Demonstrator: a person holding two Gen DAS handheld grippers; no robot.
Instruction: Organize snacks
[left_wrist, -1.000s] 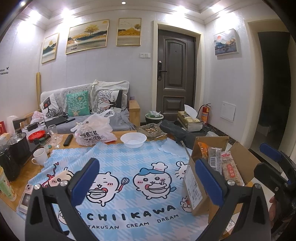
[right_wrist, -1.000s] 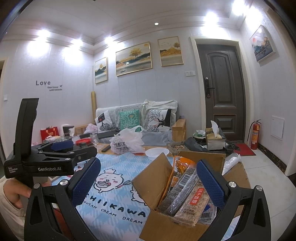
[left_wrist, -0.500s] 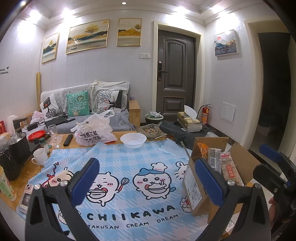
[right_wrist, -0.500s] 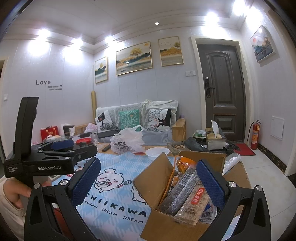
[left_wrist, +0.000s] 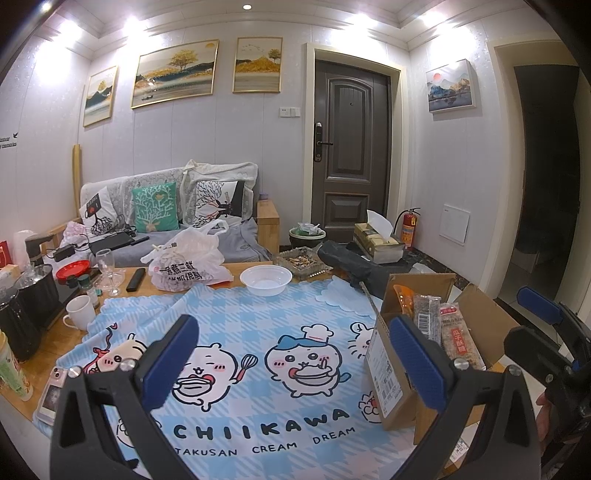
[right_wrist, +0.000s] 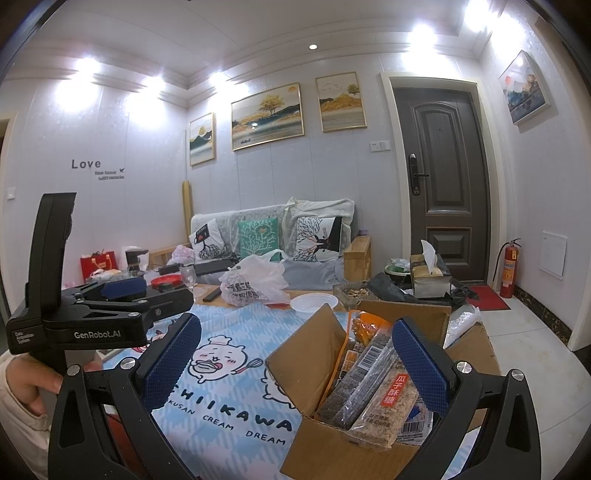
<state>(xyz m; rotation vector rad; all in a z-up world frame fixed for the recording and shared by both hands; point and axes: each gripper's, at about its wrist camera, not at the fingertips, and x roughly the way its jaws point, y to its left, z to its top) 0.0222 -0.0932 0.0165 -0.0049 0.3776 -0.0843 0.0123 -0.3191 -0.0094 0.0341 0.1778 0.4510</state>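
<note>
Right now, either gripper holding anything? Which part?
Nothing held. Left gripper is open over the blue cloth; right gripper is open above the snack box, touching no packet.

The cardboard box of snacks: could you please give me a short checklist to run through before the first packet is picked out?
1. Cardboard box flaps open: ok.
2. Snack packets stand upright and reachable: ok.
3. Right gripper open and empty: ok.
4. Left gripper open, clear of the box: ok.
5. Bare blue cloth available for laying packets: ok.
6. Packets loose enough to lift singly: cannot tell.
</note>
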